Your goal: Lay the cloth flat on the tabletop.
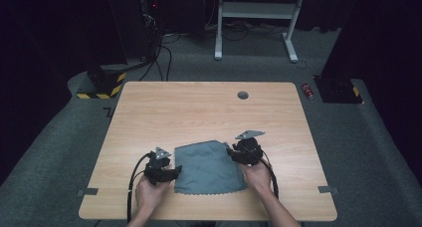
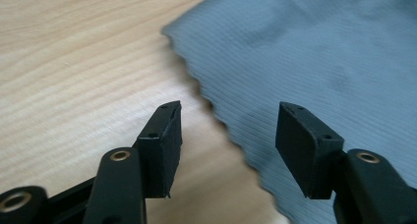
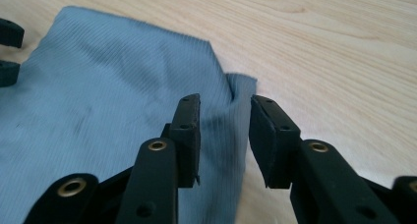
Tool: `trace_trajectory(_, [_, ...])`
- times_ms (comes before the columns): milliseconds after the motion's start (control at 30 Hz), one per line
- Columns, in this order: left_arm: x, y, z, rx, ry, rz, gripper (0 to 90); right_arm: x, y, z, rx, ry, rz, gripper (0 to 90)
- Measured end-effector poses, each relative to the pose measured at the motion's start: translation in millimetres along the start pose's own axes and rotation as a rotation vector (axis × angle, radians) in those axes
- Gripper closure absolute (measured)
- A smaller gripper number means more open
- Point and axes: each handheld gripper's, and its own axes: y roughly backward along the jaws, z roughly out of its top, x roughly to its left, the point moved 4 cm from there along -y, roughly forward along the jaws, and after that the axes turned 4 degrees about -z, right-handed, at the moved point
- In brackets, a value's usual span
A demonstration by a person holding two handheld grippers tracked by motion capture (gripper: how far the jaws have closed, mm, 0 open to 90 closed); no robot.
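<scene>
Left gripper, jaws apart and holding nothing, poised over the scalloped left edge of the grey cloth. Cloth lying flat near the front of the tabletop, between both grippers; judged light, limp and thin, best pinched at an edge or corner. Right gripper, jaws parted and not pressing, straddling the raised fold at the cloth's far right corner. Layering under that fold hard to make out; near right edge partly hidden by the right hand.

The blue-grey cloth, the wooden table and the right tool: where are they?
blue-grey cloth (image 1: 209, 167), high view, its flat middle.
wooden table (image 1: 199, 107), high view, bare top beyond the cloth.
right tool (image 3: 224, 135), right gripper view, gap between its tips.
</scene>
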Motion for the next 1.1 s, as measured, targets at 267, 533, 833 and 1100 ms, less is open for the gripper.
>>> trace_trajectory(267, [3.5, -1.4, -10.8, -0.116, -0.044, 0.025, 40.1, 0.2, -28.9, 0.4, 0.082, -0.012, 0.028, 78.1])
trace_trajectory(533, [4.3, 0.5, -16.6, -0.142, -0.023, 0.062, 36.5, 6.4, -18.7, 3.5, 0.057, 0.023, 0.026, 87.1])
trace_trajectory(833, [4.3, 0.5, -16.7, -0.142, -0.022, 0.063, 35.8, 61.9, 8.5, 2.5, -0.022, 0.26, 0.107, 86.9])
trace_trajectory(1100, [4.2, 0.5, -16.8, -0.141, -0.023, 0.061, 35.2, 94.8, -12.3, -35.7, 0.08, 0.37, 0.147, 76.9])
